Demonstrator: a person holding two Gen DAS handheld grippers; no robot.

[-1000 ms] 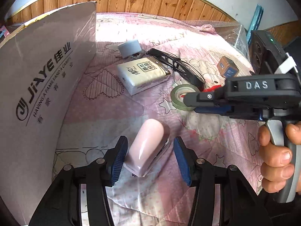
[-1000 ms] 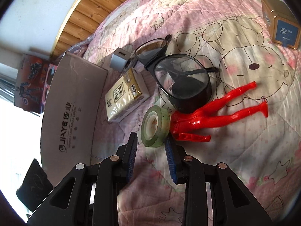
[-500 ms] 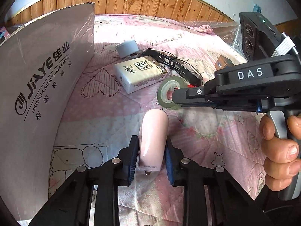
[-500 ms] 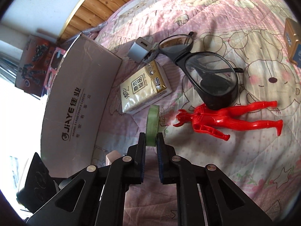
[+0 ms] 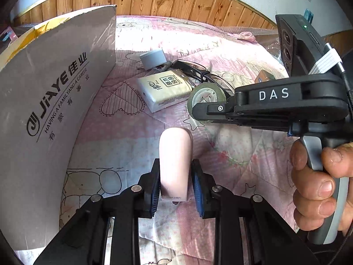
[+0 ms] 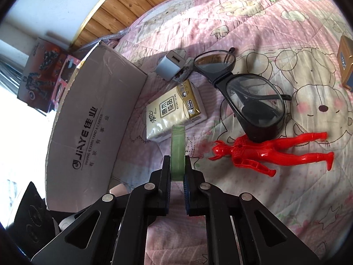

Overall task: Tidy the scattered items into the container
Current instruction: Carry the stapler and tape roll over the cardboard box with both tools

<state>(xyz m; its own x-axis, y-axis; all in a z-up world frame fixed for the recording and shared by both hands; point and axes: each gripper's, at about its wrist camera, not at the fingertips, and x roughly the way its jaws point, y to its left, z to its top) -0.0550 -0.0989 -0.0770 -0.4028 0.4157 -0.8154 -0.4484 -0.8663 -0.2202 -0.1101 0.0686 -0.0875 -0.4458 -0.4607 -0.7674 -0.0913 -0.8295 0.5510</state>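
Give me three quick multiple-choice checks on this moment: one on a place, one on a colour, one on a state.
1. Where does the tissue pack lie?
A. inside the cardboard box
B. on the bedspread beside the cardboard box
C. under the glasses

2. What colour is the toy figure?
A. red
B. blue
C. yellow

3. What do the left tongs hold?
A. nothing
B. the tape roll
C. the pink device

Key: 1 B, it rests on the bedspread next to the cardboard box; 2 A, plainly red; 3 C, shut on the pink device, while the right tongs grip the tape roll.
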